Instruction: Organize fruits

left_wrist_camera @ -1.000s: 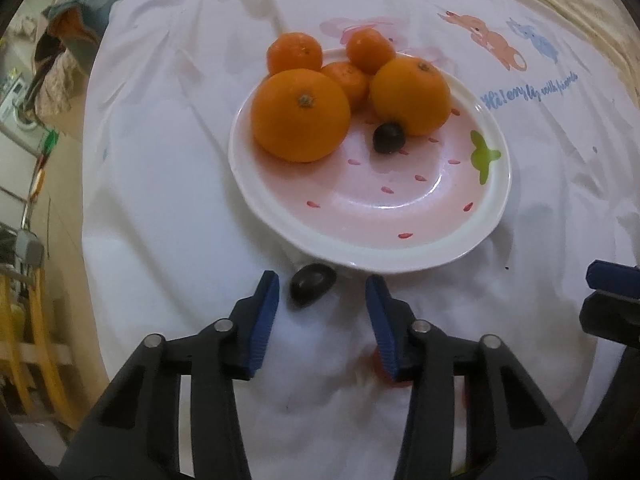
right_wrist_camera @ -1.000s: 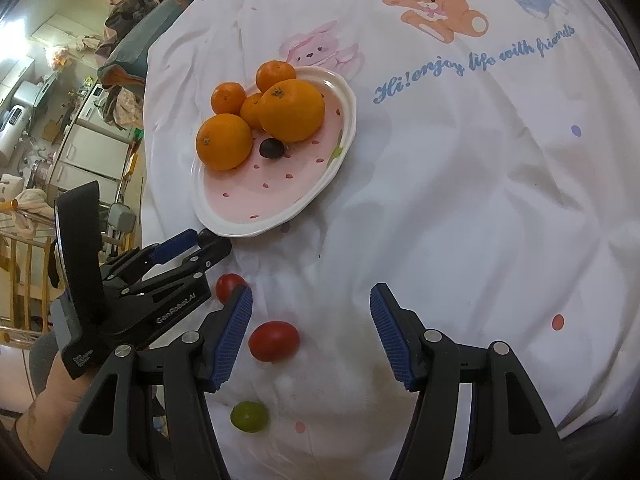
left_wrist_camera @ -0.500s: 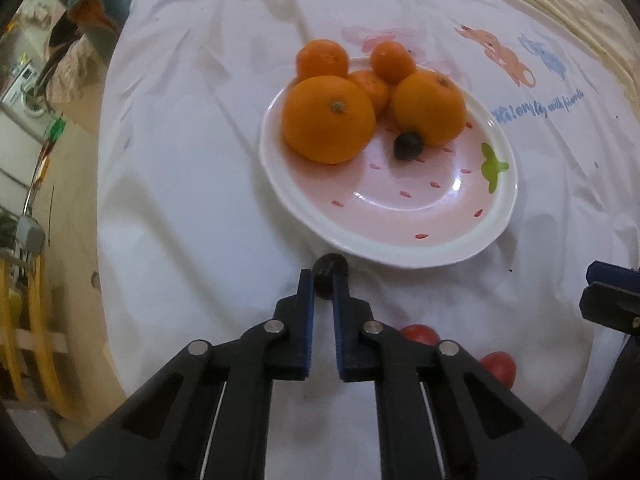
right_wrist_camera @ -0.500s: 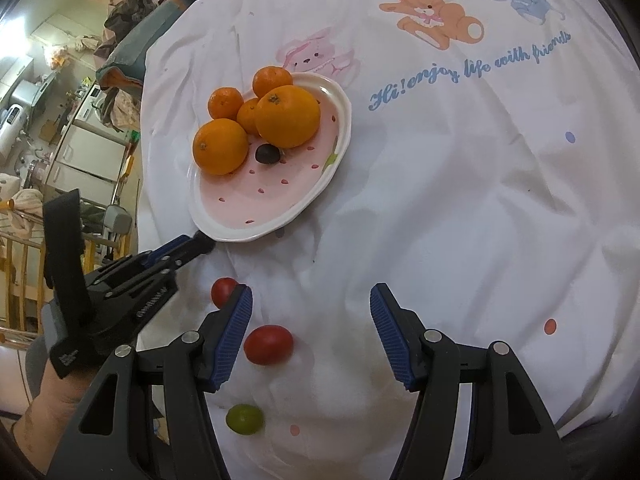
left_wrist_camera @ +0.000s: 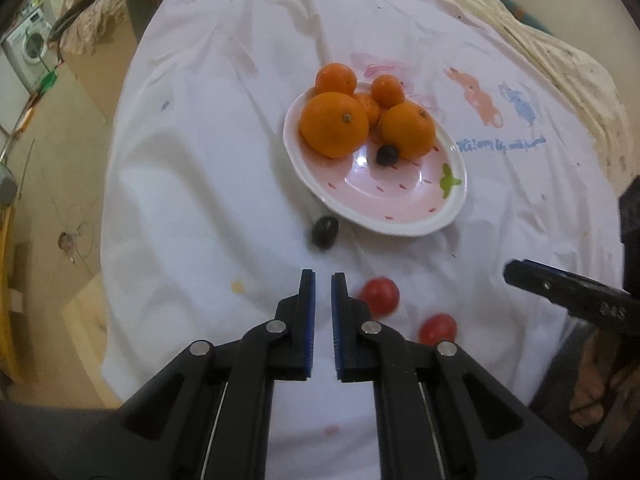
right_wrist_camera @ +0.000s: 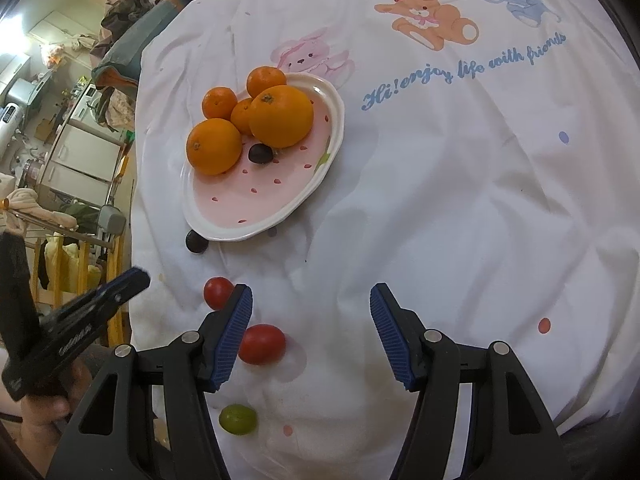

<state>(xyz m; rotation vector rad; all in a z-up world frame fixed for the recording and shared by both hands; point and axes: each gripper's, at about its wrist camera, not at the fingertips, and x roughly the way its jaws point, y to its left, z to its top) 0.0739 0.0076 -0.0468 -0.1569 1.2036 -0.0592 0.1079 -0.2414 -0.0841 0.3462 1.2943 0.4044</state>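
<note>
A pink strawberry-print plate (left_wrist_camera: 404, 216) holds several oranges (left_wrist_camera: 334, 125) and one dark grape (left_wrist_camera: 386, 155). A second dark grape (left_wrist_camera: 325, 232) lies on the white cloth just off the plate's near rim. My left gripper (left_wrist_camera: 323, 276) hangs above the cloth a little short of that grape, shut with nothing in it. Two red tomatoes (left_wrist_camera: 379, 295) (left_wrist_camera: 437, 329) lie to its right. My right gripper (right_wrist_camera: 311, 296) stands open over bare cloth, and one tomato (right_wrist_camera: 262, 344) sits beside its left finger. A green grape (right_wrist_camera: 237, 419) lies nearer me.
The white printed cloth (right_wrist_camera: 460, 184) drapes over the table and falls off at the left edge (left_wrist_camera: 116, 184). Beyond that edge are the floor, a washing machine (left_wrist_camera: 26, 46) and household clutter. A hand (right_wrist_camera: 44, 412) holds the left gripper at the lower left.
The left gripper's jaws went from open to shut next to the dark grape, then rose and pulled back without it. The grape stayed on the cloth. The right gripper kept still.
</note>
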